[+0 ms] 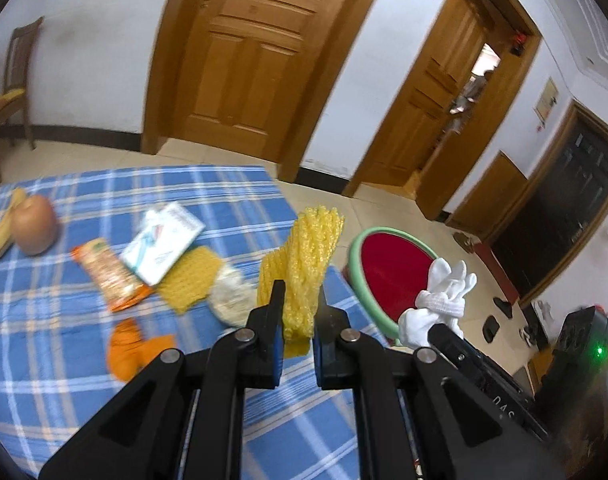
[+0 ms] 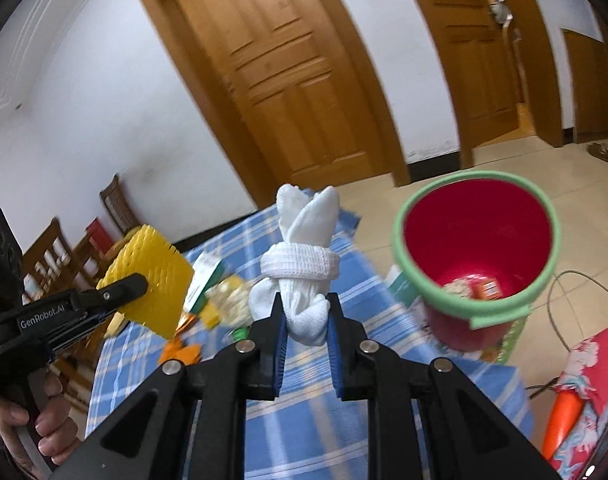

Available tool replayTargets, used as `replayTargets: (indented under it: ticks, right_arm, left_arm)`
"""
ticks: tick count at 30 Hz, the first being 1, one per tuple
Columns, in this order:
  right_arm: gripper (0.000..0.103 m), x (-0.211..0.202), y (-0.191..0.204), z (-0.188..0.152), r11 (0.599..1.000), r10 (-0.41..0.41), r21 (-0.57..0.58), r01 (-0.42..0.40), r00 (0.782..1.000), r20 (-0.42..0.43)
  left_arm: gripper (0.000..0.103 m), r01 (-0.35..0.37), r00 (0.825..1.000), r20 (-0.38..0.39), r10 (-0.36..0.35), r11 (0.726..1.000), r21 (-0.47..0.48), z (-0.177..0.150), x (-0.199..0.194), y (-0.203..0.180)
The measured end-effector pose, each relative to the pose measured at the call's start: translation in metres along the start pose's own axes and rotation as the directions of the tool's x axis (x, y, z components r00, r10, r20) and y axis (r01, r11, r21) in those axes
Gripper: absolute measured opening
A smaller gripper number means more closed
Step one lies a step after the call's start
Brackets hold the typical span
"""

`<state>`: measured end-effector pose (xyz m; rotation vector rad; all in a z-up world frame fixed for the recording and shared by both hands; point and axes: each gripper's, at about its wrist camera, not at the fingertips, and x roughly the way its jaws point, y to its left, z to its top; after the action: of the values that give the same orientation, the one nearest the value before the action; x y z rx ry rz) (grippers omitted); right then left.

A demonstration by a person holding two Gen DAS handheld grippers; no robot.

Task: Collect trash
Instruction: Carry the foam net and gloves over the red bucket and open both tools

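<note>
- Far left of desk (image 1: 64, 360) (blue plaid cloth): banana (image 1: 0, 236) touching an apple (image 1: 35, 224); prob. not trash.
- Next over, litter not yet collected: orange snack wrapper (image 1: 112, 276), white box (image 1: 162, 246) partly on a flat yellow foam net (image 1: 192, 276), pale crumpled bag (image 1: 232, 292), orange peel (image 1: 132, 350) nearer the camera.
- Left claw (image 1: 300, 300) pinches a yellow foam fruit net (image 1: 310, 264), held upright, clear of the desk.
- Right claw (image 2: 306, 308) is clamped on a white knotted sock bundle (image 2: 304, 272), also lifted off the cloth.
- Right of desk, on the floor: red bin w/ green rim (image 2: 478, 248), a few scraps already at the bottom.
- Step in hand, judging by this: carry phase, both pieces gripped & en route to the bin.
- Next move calls for bringing each claw over the bin mouth, past the rim, then spreading the fingers so the piece drops inside. Foam is light & may cling to a pad; one claw at a time avoids a clash over the opening.
</note>
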<state>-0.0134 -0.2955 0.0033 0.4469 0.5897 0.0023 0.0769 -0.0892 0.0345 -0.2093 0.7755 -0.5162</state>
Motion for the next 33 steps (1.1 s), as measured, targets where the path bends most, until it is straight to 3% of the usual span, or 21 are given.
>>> replayTargets:
  ticks: [14,21,29,30,32,33]
  right_arm:
    - [0.020,-0.010,-0.097,0.019,0.978,-0.137,0.162,0.129,0.989,0.045]
    - [0.020,0.008,-0.133,0.026,0.960,-0.188,0.210,0.182,0.982,0.007]
    - [0.023,0.033,-0.157,0.030,0.948,-0.211,0.237,0.214,0.977,-0.038]
    - [0.025,0.036,-0.159,0.031,0.946,-0.214,0.240,0.219,0.976,-0.044]
    - [0.026,0.038,-0.161,0.031,0.944,-0.217,0.244,0.222,0.975,-0.048]
    - [0.027,0.039,-0.164,0.032,0.943,-0.216,0.247,0.221,0.975,-0.050]
  left_arm:
    - [0.010,0.114,0.986,-0.134,-0.100,0.988,0.100,0.013,0.087,-0.086]
    - [0.010,0.165,0.971,-0.197,-0.137,0.978,0.131,0.013,0.136,-0.121]
    - [0.010,0.175,0.960,-0.249,-0.132,0.972,0.159,0.013,0.184,-0.143]
    - [0.012,0.169,0.960,-0.251,-0.125,0.972,0.163,0.013,0.188,-0.143]
    - [0.026,0.156,0.959,-0.260,-0.111,0.974,0.162,0.012,0.196,-0.144]
    - [0.039,0.149,0.960,-0.259,-0.105,0.976,0.157,0.011,0.198,-0.144]
